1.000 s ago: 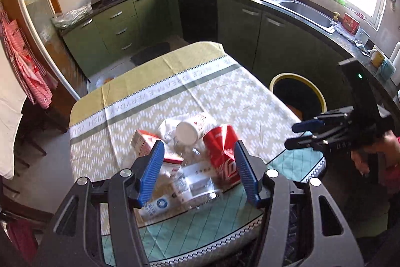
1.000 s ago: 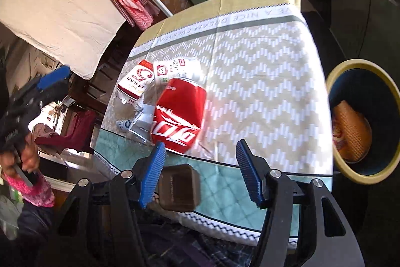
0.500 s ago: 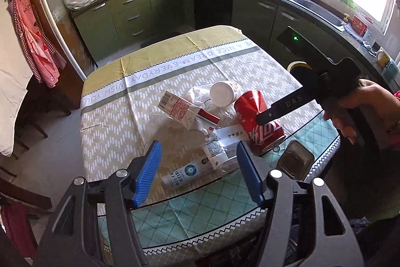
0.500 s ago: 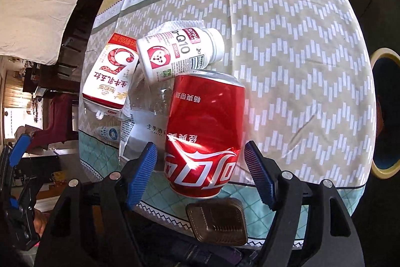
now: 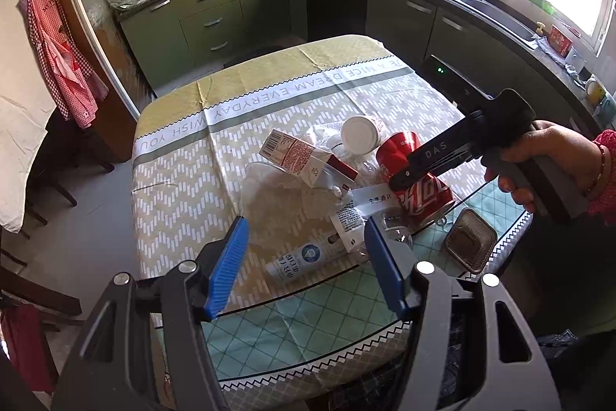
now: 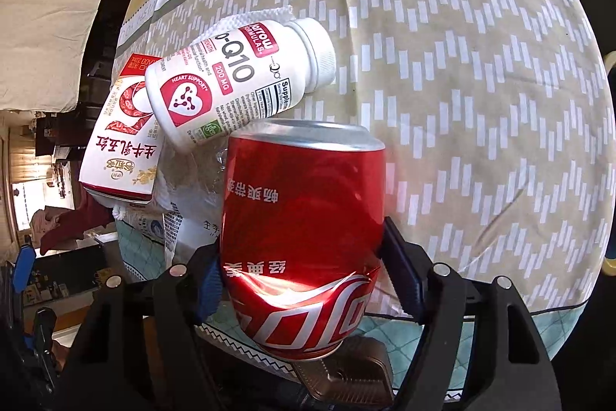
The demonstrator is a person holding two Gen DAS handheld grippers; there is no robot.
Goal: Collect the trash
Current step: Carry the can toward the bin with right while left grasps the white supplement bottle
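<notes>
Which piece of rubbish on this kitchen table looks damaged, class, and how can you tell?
The red soda can lying on its side near the table edge: its wall is dented and creased near the logo. It sits between the fingers of the right hand-held gripper. The white supplement bottle beside it looks intact.

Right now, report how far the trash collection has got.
Done: nothing visibly; all the trash lies on the table. In hand: the right gripper straddles the red can, jaws closing. The left gripper hangs open above the flattened bottle. Left: can, white pill bottle, milk carton, flattened bottle, wrappers.
</notes>
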